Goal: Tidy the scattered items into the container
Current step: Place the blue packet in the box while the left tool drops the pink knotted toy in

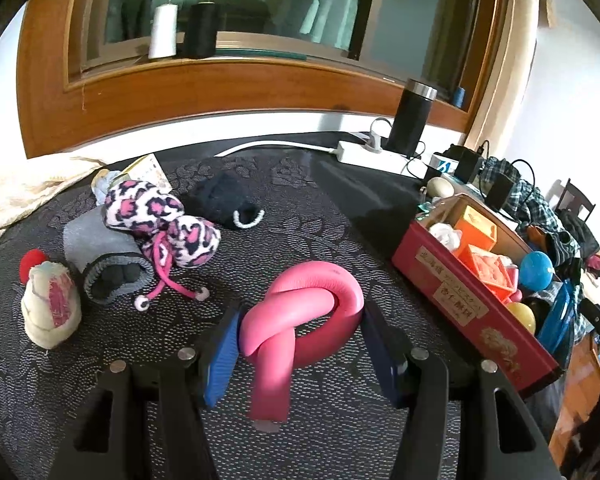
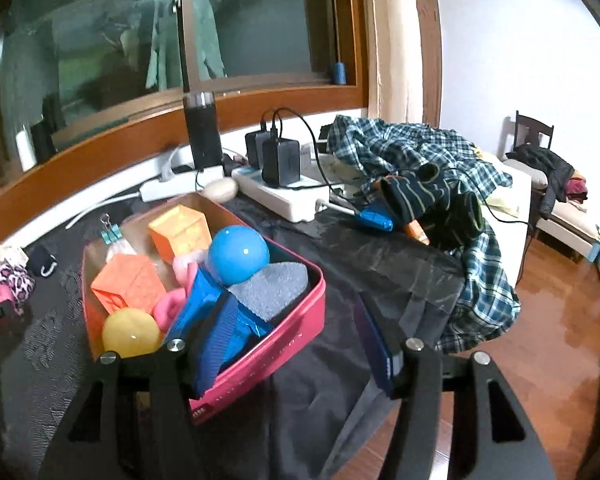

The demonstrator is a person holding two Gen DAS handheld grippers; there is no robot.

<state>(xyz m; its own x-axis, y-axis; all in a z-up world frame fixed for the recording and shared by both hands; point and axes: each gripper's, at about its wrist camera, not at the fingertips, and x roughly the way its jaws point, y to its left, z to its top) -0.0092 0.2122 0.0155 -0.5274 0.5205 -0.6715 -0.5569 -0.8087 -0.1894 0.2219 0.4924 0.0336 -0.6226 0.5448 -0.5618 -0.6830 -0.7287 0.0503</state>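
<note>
My left gripper [image 1: 300, 312] is shut on a pink knotted foam tube [image 1: 300, 300], with both blue pads against its sides low over the dark tablecloth. The red box [image 1: 460, 304] stands to its right, holding orange cubes, a blue ball [image 2: 238, 254], a yellow ball [image 2: 130, 332], a grey sponge [image 2: 272, 288] and a blue packet. My right gripper [image 2: 294, 304] stands open above the near right corner of the red box [image 2: 268, 352], with nothing gripped. A leopard-print pouch [image 1: 156, 216], a grey rolled sock [image 1: 104, 256], a white-and-pink bootie [image 1: 52, 308] and a black knit piece [image 1: 224, 200] lie at the left.
A white power strip [image 2: 284, 196] with black chargers and a black flask [image 2: 202, 132] stand along the back by the window. A plaid shirt [image 2: 420, 152] is heaped at the table's right end. The table edge drops to a wooden floor [image 2: 540, 320] on the right.
</note>
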